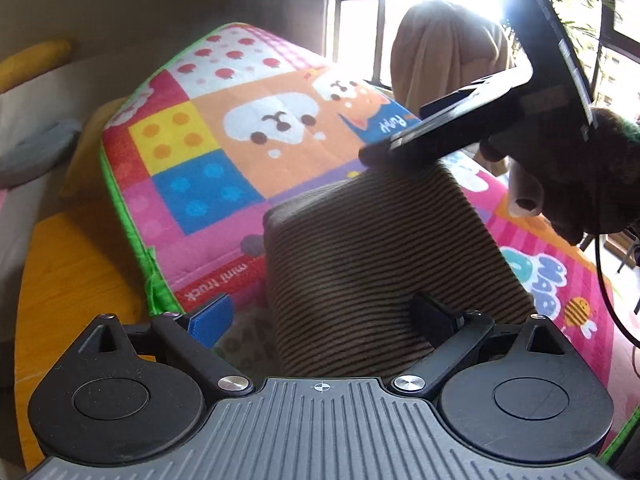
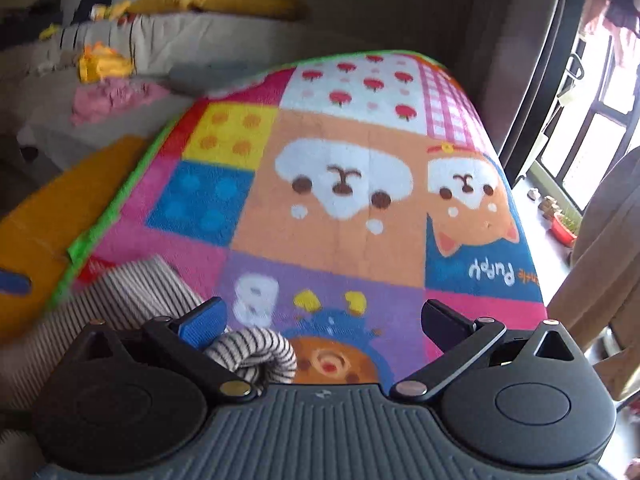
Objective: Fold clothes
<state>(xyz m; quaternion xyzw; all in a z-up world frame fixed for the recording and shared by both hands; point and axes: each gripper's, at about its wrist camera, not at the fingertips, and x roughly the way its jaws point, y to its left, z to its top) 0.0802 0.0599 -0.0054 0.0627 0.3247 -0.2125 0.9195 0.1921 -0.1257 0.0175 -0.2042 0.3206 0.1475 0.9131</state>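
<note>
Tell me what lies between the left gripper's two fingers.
In the left wrist view, the striped garment lies between the open left gripper's fingers, over the play mat.

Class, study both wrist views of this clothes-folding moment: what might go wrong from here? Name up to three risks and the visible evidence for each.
1. Both tools stand open, so the striped garment is ungripped; its fold could spring loose.
2. A rolled striped edge bulges beside the right tool; closing there may pinch a crease in.
3. The garment lies near the green border of the play mat; a tug by the left tool might drag it off.
</note>
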